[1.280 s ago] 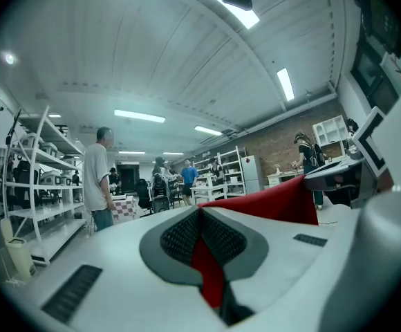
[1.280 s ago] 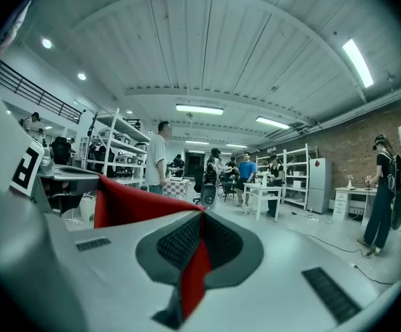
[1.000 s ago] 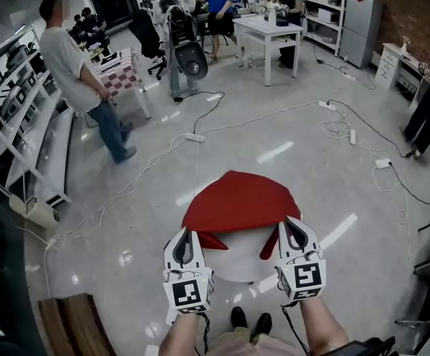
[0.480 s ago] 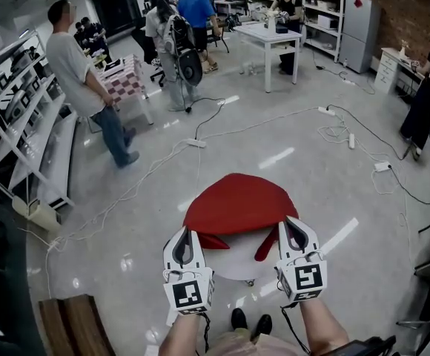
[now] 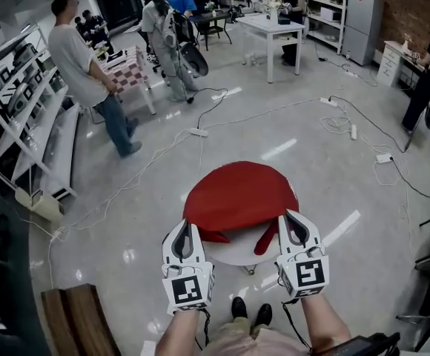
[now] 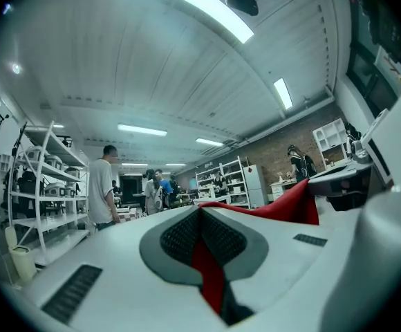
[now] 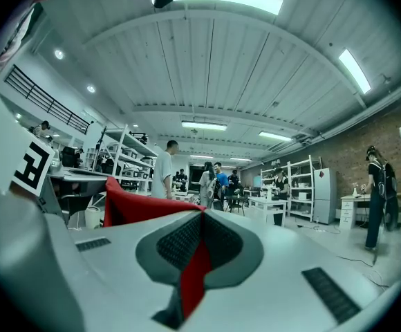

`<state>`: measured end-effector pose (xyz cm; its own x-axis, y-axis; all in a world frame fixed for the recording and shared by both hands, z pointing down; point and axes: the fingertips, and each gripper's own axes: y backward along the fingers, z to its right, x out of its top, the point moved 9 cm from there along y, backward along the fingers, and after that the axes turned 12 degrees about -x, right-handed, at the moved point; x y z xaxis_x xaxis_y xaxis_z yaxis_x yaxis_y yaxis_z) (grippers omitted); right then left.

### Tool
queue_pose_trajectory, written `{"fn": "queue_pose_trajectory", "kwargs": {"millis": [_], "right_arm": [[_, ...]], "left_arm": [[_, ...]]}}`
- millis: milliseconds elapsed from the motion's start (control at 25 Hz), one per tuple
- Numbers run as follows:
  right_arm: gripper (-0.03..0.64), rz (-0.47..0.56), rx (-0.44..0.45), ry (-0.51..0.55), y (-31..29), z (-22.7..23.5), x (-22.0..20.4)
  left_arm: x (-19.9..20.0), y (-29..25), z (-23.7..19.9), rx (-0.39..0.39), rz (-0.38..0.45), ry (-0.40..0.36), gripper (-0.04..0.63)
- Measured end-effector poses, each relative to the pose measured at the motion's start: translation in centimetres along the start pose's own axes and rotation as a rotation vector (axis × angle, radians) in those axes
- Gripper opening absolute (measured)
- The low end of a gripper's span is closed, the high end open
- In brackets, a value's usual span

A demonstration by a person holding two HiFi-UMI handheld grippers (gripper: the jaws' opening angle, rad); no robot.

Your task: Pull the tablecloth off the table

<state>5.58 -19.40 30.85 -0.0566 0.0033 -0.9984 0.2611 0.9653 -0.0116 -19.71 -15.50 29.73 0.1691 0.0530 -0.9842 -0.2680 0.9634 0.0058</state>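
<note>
While the red fabric tablecloth [image 5: 237,195] is covering the far part of the round white table [image 5: 232,255], the left gripper [image 5: 187,228] and right gripper [image 5: 288,216] are each clamping its near edge, jaws closed on cloth.

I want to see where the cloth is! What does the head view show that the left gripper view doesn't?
Only the head view: the round table under the cloth, floor cables, shoes. Only the left gripper view: ceiling lights, and the left hand-held gripper shut on cloth, close up. Both: the cloth, a person in white, shelves.
</note>
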Motion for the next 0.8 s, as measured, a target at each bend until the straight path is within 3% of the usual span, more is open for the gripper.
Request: {"fn": "queue_pose_trajectory", "kwargs": {"millis": [800], "right_arm": [[0.021,0.030,0.028,-0.007,4.5,1.4,1.5]], "left_arm": [[2.5,3.1,3.4,0.028,0.030,-0.002,0.031]]}}
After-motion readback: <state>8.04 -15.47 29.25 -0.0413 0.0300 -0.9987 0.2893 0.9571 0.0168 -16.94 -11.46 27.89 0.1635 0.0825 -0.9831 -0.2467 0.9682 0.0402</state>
